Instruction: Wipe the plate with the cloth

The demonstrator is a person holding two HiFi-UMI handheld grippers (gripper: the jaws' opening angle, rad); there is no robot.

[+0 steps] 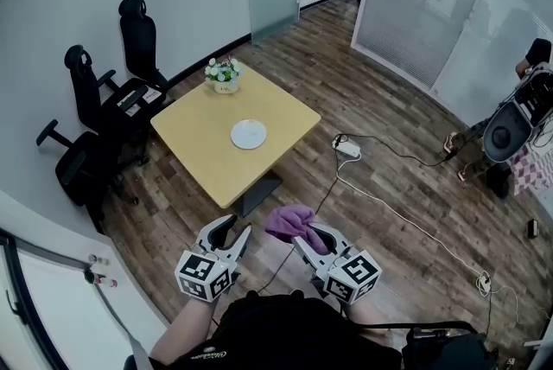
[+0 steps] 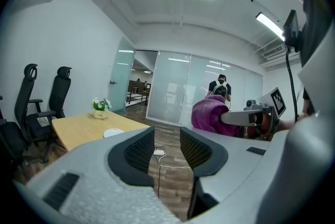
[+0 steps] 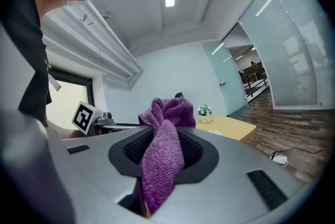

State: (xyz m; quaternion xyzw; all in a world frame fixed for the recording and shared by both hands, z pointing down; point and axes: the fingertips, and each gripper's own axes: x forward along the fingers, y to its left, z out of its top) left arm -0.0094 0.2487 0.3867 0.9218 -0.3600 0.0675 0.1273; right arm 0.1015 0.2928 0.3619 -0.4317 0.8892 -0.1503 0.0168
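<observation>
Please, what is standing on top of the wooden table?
On the table: a white plate near the middle, a small pot of flowers at the far corner. The tabletop under them is hidden. The cloth is not there; the right gripper holds it.

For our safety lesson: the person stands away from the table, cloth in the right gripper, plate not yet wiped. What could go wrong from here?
1. A cable trails across the floor near the person; walking to the table could snag it.
2. The plate lies loose; wiping with the cloth in the right gripper may slide it, since the left gripper is open and empty.
</observation>
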